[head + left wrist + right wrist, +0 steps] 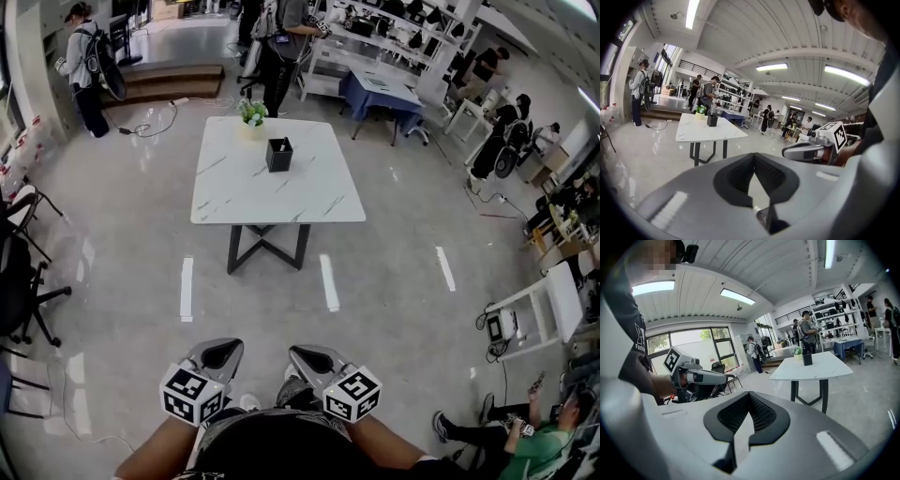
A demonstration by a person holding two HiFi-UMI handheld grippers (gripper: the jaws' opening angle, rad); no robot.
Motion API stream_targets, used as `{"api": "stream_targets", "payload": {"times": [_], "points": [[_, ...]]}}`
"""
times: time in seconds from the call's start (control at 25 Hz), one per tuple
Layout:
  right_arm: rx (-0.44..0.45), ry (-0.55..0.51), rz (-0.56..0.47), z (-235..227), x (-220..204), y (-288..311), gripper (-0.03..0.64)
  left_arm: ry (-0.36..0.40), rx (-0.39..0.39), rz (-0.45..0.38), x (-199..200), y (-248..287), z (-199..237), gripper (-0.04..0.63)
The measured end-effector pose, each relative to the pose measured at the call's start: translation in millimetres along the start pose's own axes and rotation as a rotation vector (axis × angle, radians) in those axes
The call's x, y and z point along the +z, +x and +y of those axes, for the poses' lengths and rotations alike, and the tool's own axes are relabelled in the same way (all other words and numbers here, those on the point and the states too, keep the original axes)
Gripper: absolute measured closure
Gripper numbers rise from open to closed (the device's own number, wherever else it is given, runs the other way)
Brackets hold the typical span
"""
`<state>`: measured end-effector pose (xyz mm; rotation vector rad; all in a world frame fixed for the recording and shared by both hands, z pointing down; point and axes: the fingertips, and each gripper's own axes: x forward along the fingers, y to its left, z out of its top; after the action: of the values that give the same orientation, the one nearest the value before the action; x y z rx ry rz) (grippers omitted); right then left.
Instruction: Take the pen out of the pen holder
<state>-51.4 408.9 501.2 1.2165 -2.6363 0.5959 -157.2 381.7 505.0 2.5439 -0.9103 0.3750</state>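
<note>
The task has not really begun: the black square pen holder stands toward the far edge of the white marble-patterned square table, just beside a small potted green plant, and both tools are well apart from it across a stretch of glossy floor. Whether a pen stands in it cannot be made out at this range; no view shows one above the rim. The step in hand, by this judgement, is the approach. Doing it well means walking up to the near edge of the table and bringing the working gripper above the holder with its jaws parted just enough to take a thin shaft. It should then come down along the pen's own line so that the light holder is not tipped or dragged; the other gripper could steady the holder's wall if it begins to lift. The person holds the left gripper and the right gripper low and close to the body, side by side, forearms bent in, the noses aimed forward toward the table and canted slightly toward each other. On each, the two dark ribbed pads meet at the tips with nothing caught between them.
</note>
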Motion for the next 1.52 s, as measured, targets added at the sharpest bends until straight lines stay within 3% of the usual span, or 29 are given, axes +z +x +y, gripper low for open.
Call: {"api": "stream_targets", "payload": {"times": [0.52,1.08,1.52], "points": [[0.003,0.031,-0.014,-55.9,20.3,26.2,0.617,-0.030,0.058,-0.006,22.6,40.8,36.5,0.538],[0.006,0.047,-0.054,-180.7,87.9,71.5,0.617,0.019,0.069,-0.016,108.7,149.0,73.0,0.538],[0.053,0.034,-0.059,-241.6,125.2,96.2,0.617,0.014,0.107,-0.029,147.4,205.6,92.3,0.538]]}}
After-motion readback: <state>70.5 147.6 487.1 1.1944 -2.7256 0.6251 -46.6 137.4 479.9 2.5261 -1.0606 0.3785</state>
